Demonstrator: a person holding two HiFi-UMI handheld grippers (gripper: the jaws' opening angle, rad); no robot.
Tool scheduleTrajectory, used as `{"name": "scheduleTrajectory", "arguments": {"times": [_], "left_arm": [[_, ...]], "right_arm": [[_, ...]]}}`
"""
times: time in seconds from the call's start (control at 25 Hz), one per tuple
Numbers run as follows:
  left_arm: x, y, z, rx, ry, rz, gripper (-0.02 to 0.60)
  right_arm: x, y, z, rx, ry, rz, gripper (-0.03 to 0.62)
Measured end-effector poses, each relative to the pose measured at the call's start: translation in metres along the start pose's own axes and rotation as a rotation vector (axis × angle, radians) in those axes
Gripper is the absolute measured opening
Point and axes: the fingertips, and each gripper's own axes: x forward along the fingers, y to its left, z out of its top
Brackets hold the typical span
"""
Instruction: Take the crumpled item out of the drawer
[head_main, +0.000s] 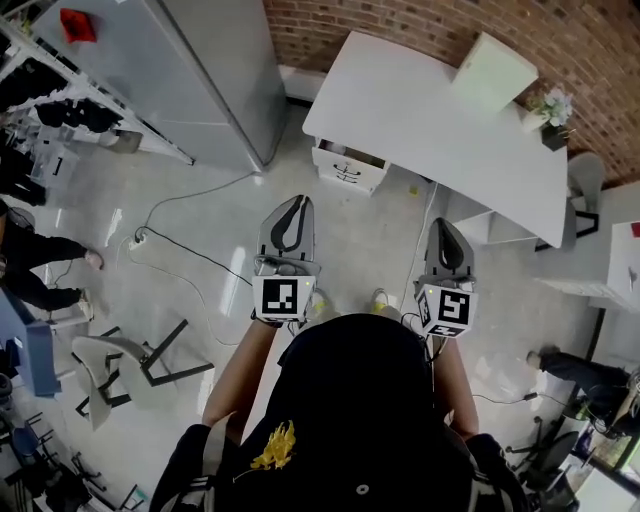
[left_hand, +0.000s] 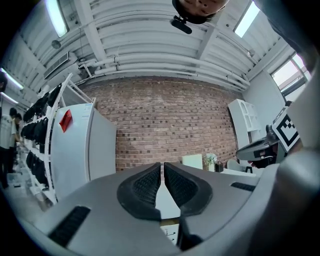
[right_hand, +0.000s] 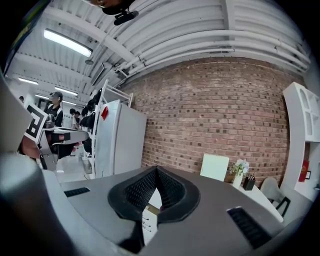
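At upper centre, drawer unit (head_main: 350, 168): sitting under the white desk (head_main: 430, 110), its top drawer seeming slightly ajar.
Crumpled item: presumably lying inside that drawer, but not showing clearly in any view.
Left gripper (head_main: 298, 203): pads meeting, carrying nothing, hovering mid-frame well short of the drawer.
Right gripper (head_main: 446, 225): likewise closed and empty.
Risk: jaws arriving shut could be shoving the item deeper, and the floor cable (head_main: 190, 250) at centre left could be catching a foot.
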Motion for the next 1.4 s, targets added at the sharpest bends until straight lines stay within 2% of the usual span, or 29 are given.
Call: {"name": "scheduleTrajectory", "arguments": {"times": [0.08,0.12,0.28,0.56,0.84,1.0,1.16,1.2,1.24,1.4], "left_arm": [[-0.011,0.019,-0.006,-0.068,0.002,0.036,0.025],[-0.016,0.027,-0.015,-0.076,0.012,0.042,0.025],[-0.025,0.049,-0.048,-0.064,0.055,0.031,0.025],[-0.006,0.046,-0.065,-0.085,0.09,-0.001,0.025],[0.054,0.033,-0.093,-0.008,0.185,-0.042,0.026],[0.099,0.03,-0.114,0.01,0.26,-0.032,0.028],[0.142,0.014,-0.149,0.082,0.352,-0.062,0.029],[0.152,0.01,-0.16,0.094,0.376,-0.073,0.052],[0.16,0.006,-0.17,0.098,0.398,-0.083,0.074],[0.188,-0.002,-0.212,0.084,0.464,-0.094,0.097]], "right_arm": [[-0.001,0.015,-0.008,-0.004,0.028,-0.008,0.025],[-0.002,0.022,-0.011,-0.007,0.043,-0.009,0.025],[-0.003,0.043,-0.02,-0.024,0.086,-0.004,0.025],[0.017,0.051,-0.037,-0.027,0.15,0.037,0.025],[0.085,0.029,-0.056,0.016,0.16,0.134,0.026],[0.141,0.006,-0.062,0.049,0.152,0.204,0.026],[0.186,-0.019,-0.061,0.041,0.128,0.281,0.026],[0.195,-0.026,-0.063,0.049,0.13,0.298,0.026],[0.202,-0.031,-0.067,0.058,0.135,0.317,0.026],[0.23,-0.046,-0.095,0.057,0.181,0.375,0.026]]}}
